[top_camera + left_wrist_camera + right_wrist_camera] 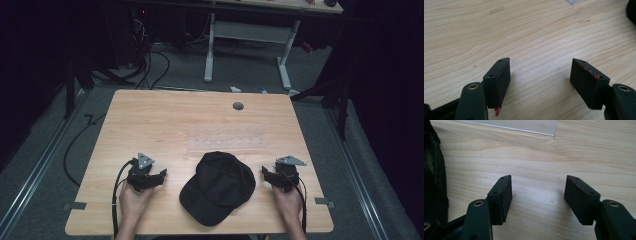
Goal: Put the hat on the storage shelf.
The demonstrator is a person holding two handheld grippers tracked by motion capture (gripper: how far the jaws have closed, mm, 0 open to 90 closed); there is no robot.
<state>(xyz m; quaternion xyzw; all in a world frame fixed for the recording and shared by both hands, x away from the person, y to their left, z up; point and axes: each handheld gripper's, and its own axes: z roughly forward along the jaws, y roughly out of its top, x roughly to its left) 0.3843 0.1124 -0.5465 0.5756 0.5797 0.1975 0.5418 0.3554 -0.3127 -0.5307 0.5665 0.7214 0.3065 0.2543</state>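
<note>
Light wooden table [150, 115]: black cap [218, 187] near front edge, clear strip [227, 142] behind it.

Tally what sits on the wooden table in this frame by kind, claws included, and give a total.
Black cap: 1
Clear plastic strip: 1
Grey round plug set in the table top: 1
Claws, both open and holding nothing: 2, the left claw and the right claw
Total: 5

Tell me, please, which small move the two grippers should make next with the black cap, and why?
Probably bring both grippers inward to the black cap. It lies flat on the table between them, untouched. The left gripper and the right gripper stand open on either side, with bare wood between the jaws, so nothing is held yet.
</note>
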